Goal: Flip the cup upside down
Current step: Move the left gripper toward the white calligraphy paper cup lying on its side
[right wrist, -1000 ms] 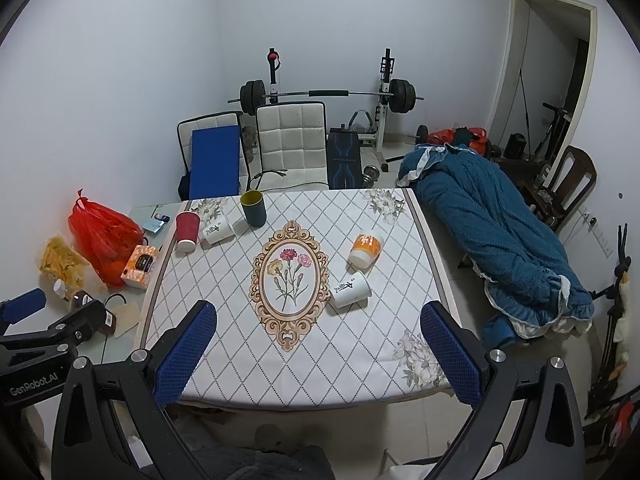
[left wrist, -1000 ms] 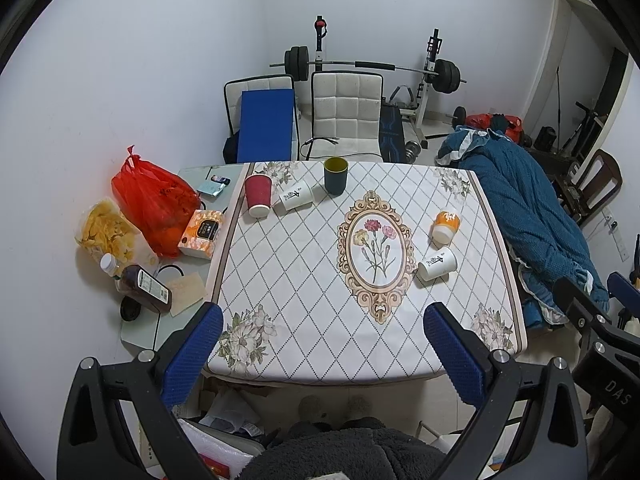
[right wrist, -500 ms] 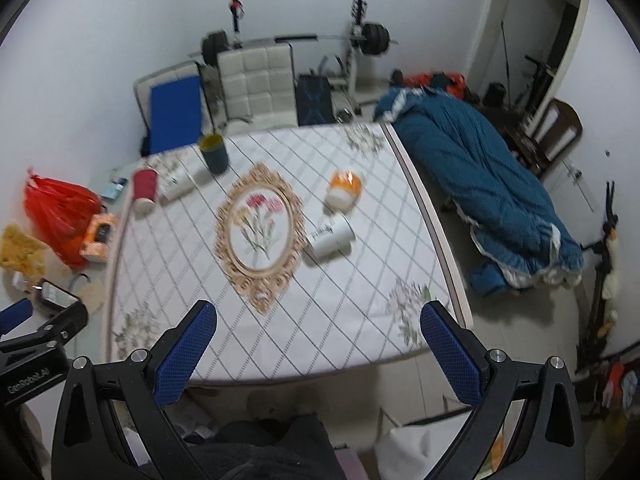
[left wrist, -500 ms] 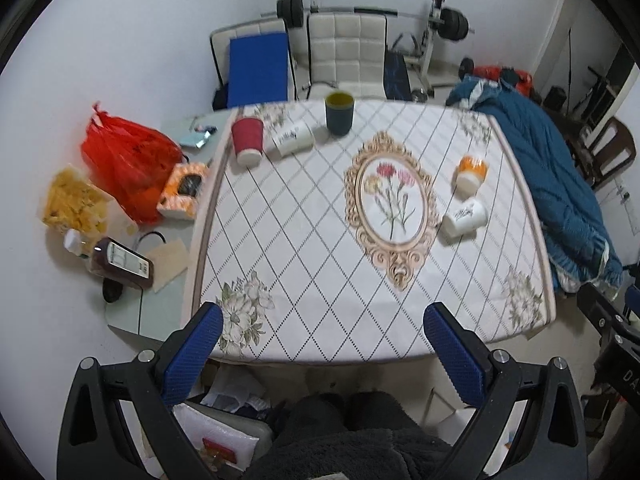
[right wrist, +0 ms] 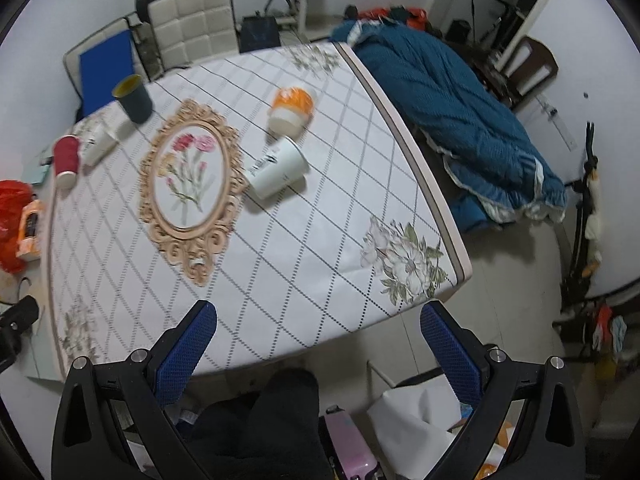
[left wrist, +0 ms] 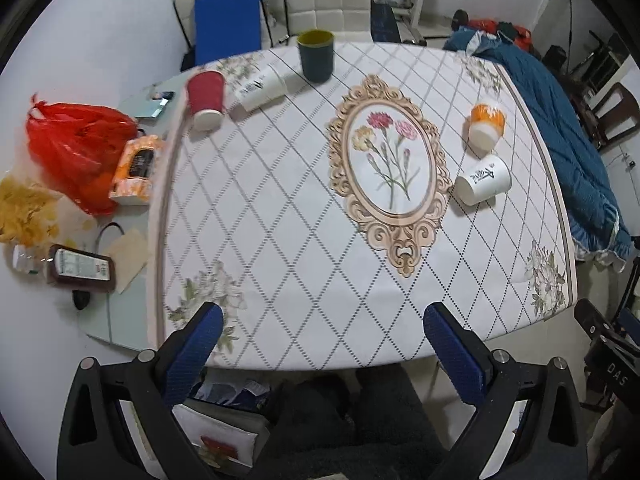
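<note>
Both grippers, left (left wrist: 320,338) and right (right wrist: 318,334), hang with jaws apart, empty, near the table (left wrist: 280,320) edge, likely staged before reaching; the dark cup (left wrist: 316,55) stands upright at its far edge.

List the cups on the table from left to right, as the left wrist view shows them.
Red cup → white cup lying on its side → dark cup with yellow rim → second white cup. The orange cup overlaps that one sideways, so it is left out.

Black tool (left wrist: 320,334), blue textured fingertips (left wrist: 194,346)
</note>
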Motion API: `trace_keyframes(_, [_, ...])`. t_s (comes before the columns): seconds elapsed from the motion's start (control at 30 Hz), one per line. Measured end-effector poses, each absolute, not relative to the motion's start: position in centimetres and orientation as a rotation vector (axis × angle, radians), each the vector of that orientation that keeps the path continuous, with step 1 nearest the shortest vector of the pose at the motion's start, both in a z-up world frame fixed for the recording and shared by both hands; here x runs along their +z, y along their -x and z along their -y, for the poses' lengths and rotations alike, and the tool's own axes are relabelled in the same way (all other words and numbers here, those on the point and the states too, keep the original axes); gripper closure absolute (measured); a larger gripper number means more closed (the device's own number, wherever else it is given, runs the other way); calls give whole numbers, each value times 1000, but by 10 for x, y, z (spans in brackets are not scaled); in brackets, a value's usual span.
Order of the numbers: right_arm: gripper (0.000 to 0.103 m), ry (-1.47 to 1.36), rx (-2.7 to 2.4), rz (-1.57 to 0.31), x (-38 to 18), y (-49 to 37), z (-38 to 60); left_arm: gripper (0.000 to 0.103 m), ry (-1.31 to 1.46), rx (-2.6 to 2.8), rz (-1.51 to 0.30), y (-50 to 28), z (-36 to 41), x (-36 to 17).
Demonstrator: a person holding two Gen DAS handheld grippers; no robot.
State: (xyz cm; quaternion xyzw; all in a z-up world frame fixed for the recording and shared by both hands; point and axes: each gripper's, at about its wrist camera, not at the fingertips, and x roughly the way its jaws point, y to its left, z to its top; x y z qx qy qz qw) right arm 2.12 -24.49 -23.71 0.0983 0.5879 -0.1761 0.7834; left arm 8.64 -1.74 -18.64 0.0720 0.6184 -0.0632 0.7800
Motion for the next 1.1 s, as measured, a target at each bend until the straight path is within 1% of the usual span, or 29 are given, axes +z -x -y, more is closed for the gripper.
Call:
trace_keyframes(0.17, [0,-243,-406,-1319,-273,-36,280,0,-202,-152,-1382,-105,54,-216])
trace_keyframes(0.37, [0,-275,-392,-1390,-315,-59,322,0,-256,-191,-1435,-134,117,-250])
trace_keyframes(0.67, [0,-302,-365,-1496,-378,-98,371,0,-422,-264,-1446,-183,204,-291])
trace_keyframes(0.87, [0,-312,-353,-1542,-403,-122,392,0,-543,-355,-1450,-206,249,-314])
trace_keyframes(1.1, [0,-317,-329,-1595,-423,-138,410,0,-725,-513,-1441,-214,293,-338])
